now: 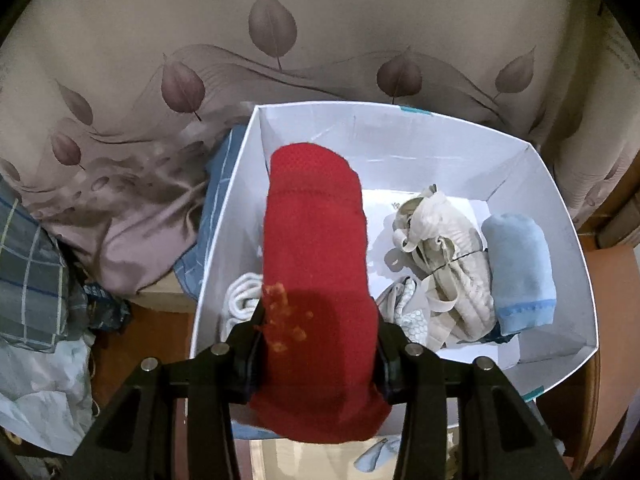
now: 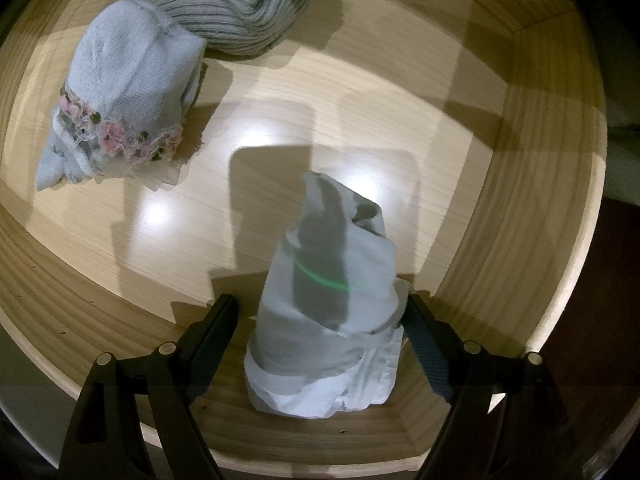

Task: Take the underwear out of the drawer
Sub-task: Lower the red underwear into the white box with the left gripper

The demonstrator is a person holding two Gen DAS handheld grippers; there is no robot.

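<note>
In the left wrist view my left gripper [image 1: 318, 320] is shut on a rolled red underwear [image 1: 316, 240] and holds it over a white box [image 1: 560, 216]. In the box lie a light blue roll [image 1: 520, 272], a beige tangle of straps [image 1: 440, 260] and a white rolled piece [image 1: 240, 300]. In the right wrist view my right gripper [image 2: 320, 312] is open inside a wooden drawer [image 2: 520, 200]. A white roll with a green line [image 2: 332, 304] stands between its fingers; the right finger touches it, the left stands apart.
In the drawer, a pale blue roll with pink floral lace [image 2: 124, 108] lies at the left and a grey ribbed roll [image 2: 248, 4] at the back. Beside the white box lie a leaf-patterned cloth [image 1: 280, 40], a blue garment [image 1: 216, 208] and a plaid cloth [image 1: 28, 272].
</note>
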